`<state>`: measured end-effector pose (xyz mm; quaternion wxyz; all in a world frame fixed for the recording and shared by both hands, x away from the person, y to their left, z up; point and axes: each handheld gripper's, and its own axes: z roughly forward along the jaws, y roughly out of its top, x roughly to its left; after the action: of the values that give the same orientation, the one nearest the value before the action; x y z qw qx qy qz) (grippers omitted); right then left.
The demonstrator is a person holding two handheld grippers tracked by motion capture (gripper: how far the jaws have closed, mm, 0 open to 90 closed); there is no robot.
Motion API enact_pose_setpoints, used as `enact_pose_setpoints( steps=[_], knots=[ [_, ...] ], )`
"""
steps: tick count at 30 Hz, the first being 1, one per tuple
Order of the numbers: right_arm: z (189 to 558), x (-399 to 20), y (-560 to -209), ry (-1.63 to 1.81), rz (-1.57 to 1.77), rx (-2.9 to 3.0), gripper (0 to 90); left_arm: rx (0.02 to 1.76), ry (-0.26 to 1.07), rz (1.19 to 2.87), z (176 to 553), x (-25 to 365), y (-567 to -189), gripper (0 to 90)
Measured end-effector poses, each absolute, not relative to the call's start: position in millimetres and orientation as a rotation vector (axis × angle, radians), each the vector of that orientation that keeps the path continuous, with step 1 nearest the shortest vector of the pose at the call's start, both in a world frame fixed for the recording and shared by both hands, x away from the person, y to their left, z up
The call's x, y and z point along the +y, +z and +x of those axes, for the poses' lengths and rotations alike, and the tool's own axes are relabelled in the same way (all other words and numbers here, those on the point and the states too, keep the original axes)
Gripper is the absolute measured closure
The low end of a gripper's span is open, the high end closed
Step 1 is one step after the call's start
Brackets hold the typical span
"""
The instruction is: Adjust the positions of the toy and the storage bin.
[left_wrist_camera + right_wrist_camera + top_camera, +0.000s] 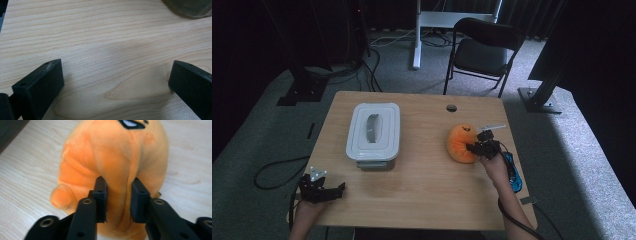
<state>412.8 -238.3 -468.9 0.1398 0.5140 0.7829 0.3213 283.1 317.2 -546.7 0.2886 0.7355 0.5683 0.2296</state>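
A: High view first: where is the orange plush toy (460,144)?

B: It lies on the right half of the wooden table (422,185), well apart from the grey lidded container (373,131) that stands on the left half. The right gripper (473,148) is at the toy's right side, with the person's forearm coming in from the bottom edge behind it.

A: Does that gripper have hold of it?

B: Yes. In the right gripper view the two black jaws pinch a fold of the orange plush toy (115,165) between them. The fabric bulges out on either side of the pads and is squeezed narrow where they press, so the right gripper (117,197) is clamped on the toy. The toy rests on the tabletop (30,170), and a bit of a dark printed face marking shows at the very top of that picture.

A: And the other hand?

B: The left gripper (332,191) sits at the near left corner of the table, well apart from both the container and the toy. In the left gripper view its jaws stand wide apart, one at each lower corner of the picture, with bare wood grain (110,50) between them. The left gripper (116,77) holds nothing.

A: Anything else in that view?

B: A dark rounded edge (190,8) at the upper right corner; I cannot tell what it is.

A: And beyond the table?

B: A black folding chair (482,52) stands on the grey carpet past the far edge, and a blue cable (513,172) trails beside the right hand.
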Motion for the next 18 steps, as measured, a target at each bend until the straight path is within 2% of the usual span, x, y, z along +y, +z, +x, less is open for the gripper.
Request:
enact_pose_setpoints(
  steps=[10, 18],
  knots=[
    [432, -264, -434, 0.908, 1.47, 2.165, 74.3, 1.517, 0.612, 1.964, 283, 317, -547, 0.3],
    [453, -293, -429, 0.86, 1.527, 2.112, 74.1, 1.517, 0.612, 1.964, 283, 317, -547, 0.3]
  ],
)
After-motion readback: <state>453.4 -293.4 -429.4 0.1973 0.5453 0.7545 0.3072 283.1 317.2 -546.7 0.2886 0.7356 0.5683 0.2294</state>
